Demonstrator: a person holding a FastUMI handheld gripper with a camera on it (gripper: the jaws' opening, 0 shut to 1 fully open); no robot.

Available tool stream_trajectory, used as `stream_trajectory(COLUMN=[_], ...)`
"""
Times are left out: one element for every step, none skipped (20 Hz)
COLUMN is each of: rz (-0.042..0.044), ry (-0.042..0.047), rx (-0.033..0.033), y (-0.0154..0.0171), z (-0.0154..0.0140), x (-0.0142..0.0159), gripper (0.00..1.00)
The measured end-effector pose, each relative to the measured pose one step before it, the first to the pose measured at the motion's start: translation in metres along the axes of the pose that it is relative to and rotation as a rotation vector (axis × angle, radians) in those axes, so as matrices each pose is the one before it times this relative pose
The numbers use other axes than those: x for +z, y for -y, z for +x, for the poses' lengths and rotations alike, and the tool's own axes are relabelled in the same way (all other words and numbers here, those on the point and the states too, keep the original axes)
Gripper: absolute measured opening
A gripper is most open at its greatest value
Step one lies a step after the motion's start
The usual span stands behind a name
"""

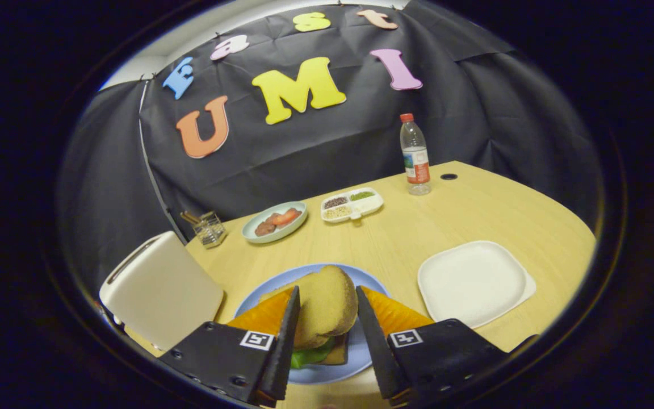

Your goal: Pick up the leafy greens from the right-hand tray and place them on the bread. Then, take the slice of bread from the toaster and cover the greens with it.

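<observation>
A tan slice of bread (pixel 327 307) stands tilted between my fingers, and both press on its sides, so my gripper (pixel 327 289) is shut on it. Under the slice lie the leafy greens (pixel 310 357) on a lower piece of bread (pixel 339 355), all on the blue plate (pixel 375 282). Whether the held slice touches the greens I cannot tell. The white toaster (pixel 159 292) stands to the left of the plate, beside my left finger.
A white square tray (pixel 474 281) lies bare right of the blue plate. Farther back on the wooden table (pixel 406 238) are a pale plate with red slices (pixel 275 221), a divided dish (pixel 352 204), a water bottle (pixel 415 154) and a small glass holder (pixel 209 228).
</observation>
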State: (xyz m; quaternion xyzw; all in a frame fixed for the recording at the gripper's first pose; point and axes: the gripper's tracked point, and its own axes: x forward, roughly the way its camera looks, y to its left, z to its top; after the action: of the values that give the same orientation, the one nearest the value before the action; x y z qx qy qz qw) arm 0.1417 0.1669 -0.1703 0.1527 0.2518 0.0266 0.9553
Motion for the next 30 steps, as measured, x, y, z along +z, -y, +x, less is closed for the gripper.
stream_trajectory(rz=[-0.01679,-0.02117,-0.01875,-0.01181,-0.00781,-0.00599,-0.00283,0.00105,-0.00365,-0.01142,-0.01612,-0.01654,-0.01941,-0.02098,-0.02263,-0.02314,-0.02387,-0.01306,0.0001,0.00049,-0.00282,-0.00384,-0.00064,0.00129,0.00299,-0.00344,-0.0138,-0.01506,-0.00901,-0.00129], ry=[-0.01242,-0.00802,0.00197,0.00689,0.00418,0.00374,0.00428,0.00897,0.01585,0.0308,0.04027,0.0451,0.04465,0.04371,0.04331,0.03497,0.02129,0.01924,0.02478,0.01852,0.01658,0.01281,0.00049,-0.00314,-0.00074,0.00263,0.00439,0.00502,0.00603,0.00826], rx=[0.00359,-0.00068,-0.00199,0.00271,-0.00246,-0.00014,-0.0005,0.00624,0.00116,-0.00462,-0.00494,0.00013,0.00036,0.00334,0.0058,0.01215,0.02595,0.02572,0.01148,0.00318,0.00264,0.00694,0.00846,0.00877,-0.00075,0.00012,-0.0037,-0.00848,-0.00765,-0.00093], y=[-0.00063,0.00053,0.00185,0.00014,0.00183,0.00203,0.0012,-0.00036,-0.00065,-0.00058,-0.00098,-0.00388,-0.00377,-0.00451,-0.00508,-0.00614,-0.00803,-0.00734,-0.00446,-0.00099,-0.00227,-0.00377,-0.00427,-0.00351,-0.00143,-0.00097,0.00037,0.00194,0.00123,-0.00184], z=[-0.00049,-0.00145,-0.00259,-0.0015,-0.00131,-0.00124,-0.00284,-0.00389,-0.00714,-0.00997,-0.01264,-0.01323,-0.01392,-0.01491,-0.01419,-0.01332,-0.01318,-0.01212,-0.01097,-0.00933,-0.00925,-0.0078,-0.00589,-0.00641,-0.00583,-0.00409,-0.00437,-0.00298,-0.00427,-0.00336], x=[-0.00258,-0.00077,0.00031,0.00125,0.00152,0.00213,0.00217,0.00394,0.00535,0.0088,0.01203,0.01235,0.01499,0.01549,0.01663,0.01502,0.01401,0.01023,0.01212,0.00808,0.00551,0.00206,-0.00151,-0.00446,-0.00325,-0.00091,-0.00013,0.00025,0.00178,0.00193], gripper=[0.63,0.71,0.8,0.88,0.91,0.93,0.96,0.96,0.96,0.96,0.96,0.96,0.96,0.96,0.96,0.96,0.96,0.96,0.96,0.96,0.96,0.96,0.96,0.96,0.96,0.96,0.96,0.96,0.96,0.96])
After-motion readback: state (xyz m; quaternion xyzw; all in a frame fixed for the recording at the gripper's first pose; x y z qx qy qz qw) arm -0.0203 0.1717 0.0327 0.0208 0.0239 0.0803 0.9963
